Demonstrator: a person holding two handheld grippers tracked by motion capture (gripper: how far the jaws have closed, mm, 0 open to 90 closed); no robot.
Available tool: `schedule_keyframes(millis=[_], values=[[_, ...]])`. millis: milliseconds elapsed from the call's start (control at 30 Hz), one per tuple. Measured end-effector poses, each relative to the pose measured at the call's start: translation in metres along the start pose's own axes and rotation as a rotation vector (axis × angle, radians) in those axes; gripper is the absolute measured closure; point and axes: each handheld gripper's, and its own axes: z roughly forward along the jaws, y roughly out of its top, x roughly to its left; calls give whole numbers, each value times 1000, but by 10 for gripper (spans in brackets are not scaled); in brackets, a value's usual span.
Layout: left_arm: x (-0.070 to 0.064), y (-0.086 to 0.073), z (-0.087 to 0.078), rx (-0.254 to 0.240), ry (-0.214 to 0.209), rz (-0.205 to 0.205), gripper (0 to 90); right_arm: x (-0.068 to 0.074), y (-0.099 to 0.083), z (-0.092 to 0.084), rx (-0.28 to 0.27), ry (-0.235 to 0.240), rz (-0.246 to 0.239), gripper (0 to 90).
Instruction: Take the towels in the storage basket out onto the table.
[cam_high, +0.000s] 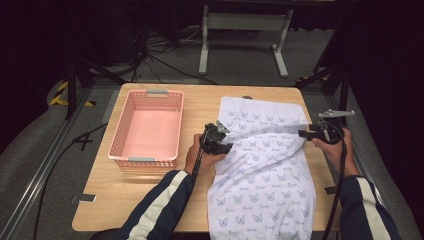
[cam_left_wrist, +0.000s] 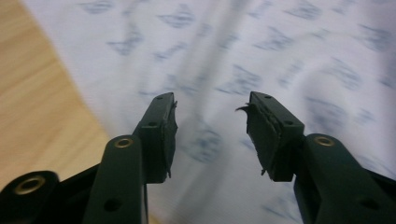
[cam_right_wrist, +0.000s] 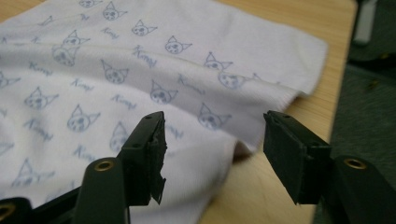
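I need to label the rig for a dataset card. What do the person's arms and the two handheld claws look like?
Both sleeves are dark navy with a broad white stripe down the arm. The left claw and right claw are black, with flat pads, the left pads frayed at the edges, and brass-coloured rivets. The right claw carries a grey three-cornered plate, and a black cable trails from it.

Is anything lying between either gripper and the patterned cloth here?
Nothing visible. The left gripper is at the cloth's left edge, the right gripper at its right edge, both with open jaws and nothing between them.

White cloth (cam_high: 265, 165), pink basket (cam_high: 147, 127), table (cam_high: 110, 200)
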Motion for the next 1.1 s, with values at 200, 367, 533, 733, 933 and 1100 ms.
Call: schedule_keyframes(millis=[200,367,533,733,933,1100], values=[[-22,-10,-7,63,-49,88,508,20,-36,-22,63,76,-58,418],[-21,-18,-2,115,25,132,559,37,-70,-11,160,88,-84,423],[-15,-20,-6,124,49,119,634,43,-87,-24,163,79,-88,435],[-12,-30,-18,151,121,104,667,53,-109,-47,163,86,-91,438],[-12,-37,-26,149,133,87,636,69,-124,-70,203,101,-125,491],[-20,-41,-36,97,45,120,503,80,-124,-76,232,92,-205,513]])
